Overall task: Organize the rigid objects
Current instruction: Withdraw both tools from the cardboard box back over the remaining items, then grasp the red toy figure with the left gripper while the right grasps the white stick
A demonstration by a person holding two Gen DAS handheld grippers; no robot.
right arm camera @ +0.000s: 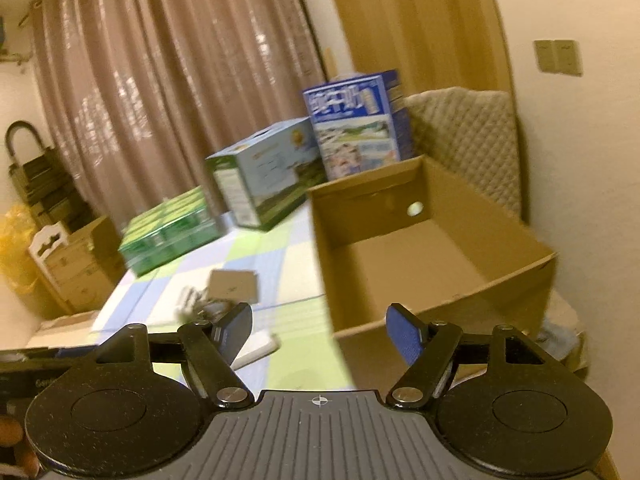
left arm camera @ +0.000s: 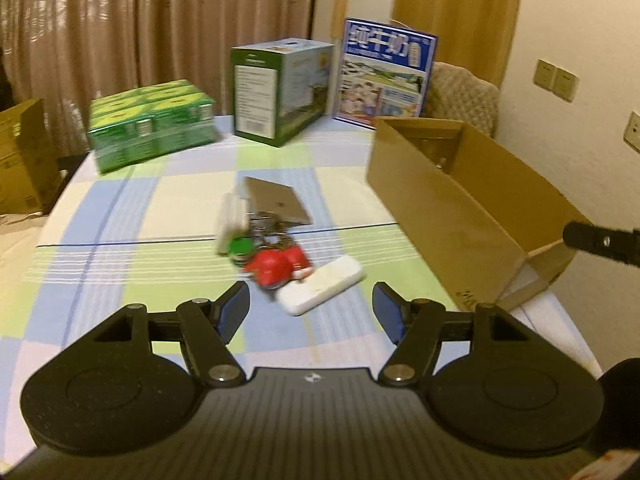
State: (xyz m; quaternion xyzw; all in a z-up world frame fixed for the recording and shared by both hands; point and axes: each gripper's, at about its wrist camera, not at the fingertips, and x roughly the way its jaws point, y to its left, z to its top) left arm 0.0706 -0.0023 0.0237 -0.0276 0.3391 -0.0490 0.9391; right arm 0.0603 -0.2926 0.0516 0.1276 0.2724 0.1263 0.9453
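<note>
The white case (left arm camera: 322, 286) lies on the tabletop (left arm camera: 120, 208) left of the cardboard box (left arm camera: 460, 208), long axis slanting toward that box. The left tool (left arm camera: 311, 312), released and empty, is nearer; the right tool (right arm camera: 319, 330), also released, faces the box.

On the checked tablecloth we count one open brown cardboard box (left arm camera: 448, 200), one green shrink-wrapped pack of cartons (left arm camera: 150, 124), one green-and-white printed carton (left arm camera: 280, 90), one blue milk carton (left arm camera: 384, 74), one white flat case (left arm camera: 322, 286), one red toy (left arm camera: 280, 266), one green round cap (left arm camera: 239, 247) and one grey flat card (left arm camera: 278, 200).
</note>
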